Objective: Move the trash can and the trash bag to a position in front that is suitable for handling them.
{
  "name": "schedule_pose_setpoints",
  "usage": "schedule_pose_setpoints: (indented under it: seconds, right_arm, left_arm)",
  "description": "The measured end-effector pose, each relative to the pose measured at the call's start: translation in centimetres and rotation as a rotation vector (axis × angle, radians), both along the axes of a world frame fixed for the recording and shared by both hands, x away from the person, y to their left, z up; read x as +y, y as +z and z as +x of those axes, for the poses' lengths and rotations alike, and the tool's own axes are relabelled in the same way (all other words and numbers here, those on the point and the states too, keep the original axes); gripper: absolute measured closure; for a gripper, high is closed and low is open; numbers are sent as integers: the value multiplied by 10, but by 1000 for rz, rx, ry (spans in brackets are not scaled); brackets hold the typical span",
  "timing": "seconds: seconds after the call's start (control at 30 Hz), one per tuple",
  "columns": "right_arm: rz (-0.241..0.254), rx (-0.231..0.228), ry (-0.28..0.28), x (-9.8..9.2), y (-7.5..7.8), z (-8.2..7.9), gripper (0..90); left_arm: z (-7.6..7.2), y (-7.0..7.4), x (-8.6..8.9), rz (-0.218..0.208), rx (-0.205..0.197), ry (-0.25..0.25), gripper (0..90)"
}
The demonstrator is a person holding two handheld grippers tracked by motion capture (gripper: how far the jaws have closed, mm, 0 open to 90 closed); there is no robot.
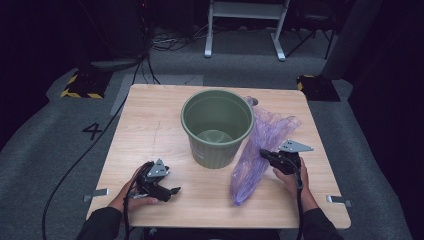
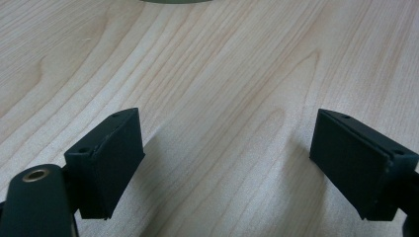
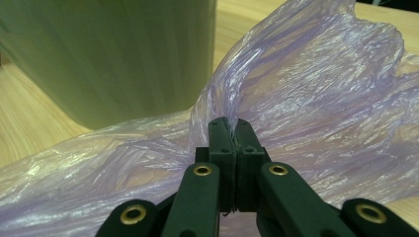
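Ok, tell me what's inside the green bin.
The green bin looks empty in the high view: bare inner wall and a pale floor. Its near wall hides the front of the floor. The purple bag lies outside, pinched by the right gripper.

One fixed overhead camera and two riding on the tongs.

The high view looks forward and down from the person's side, taking in the whole worktop (image 1: 150,125), the floor beyond, and both forearms at the bottom edge. The left gripper view sits very low and close, facing across bare wood grain, with the green bucket (image 2: 170,1) just cutting the top edge. The right gripper view looks along its own jaws, pressed close to the purple plastic bag (image 3: 316,89), the bucket's wall at upper left. All three views share the bucket and the wooden worktop.
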State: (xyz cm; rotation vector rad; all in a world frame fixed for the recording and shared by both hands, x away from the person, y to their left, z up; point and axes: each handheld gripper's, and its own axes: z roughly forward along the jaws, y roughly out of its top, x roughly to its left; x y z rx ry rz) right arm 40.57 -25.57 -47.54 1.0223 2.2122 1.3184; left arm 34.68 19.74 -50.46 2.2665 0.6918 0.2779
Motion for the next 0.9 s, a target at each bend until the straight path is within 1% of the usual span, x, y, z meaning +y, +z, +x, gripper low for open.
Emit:
schedule_pose_setpoints:
  seconds: [0.1,0.53,0.7,0.9]
  right_arm:
    - [14,-12,-11,-3,3,-1,900]
    - [68,-60,-29,-11,15,-6,900]
    - [70,-69,-30,-11,16,-6,900]
    - [83,-81,-29,-11,21,-6,900]
  left_arm:
    - [0,0,0,1,0,-2,127]
    - [0,0,0,0,1,-6,126]
    - [0,0,0,-1,2,-7,127]
    - [1,0,0,-2,3,-8,127]
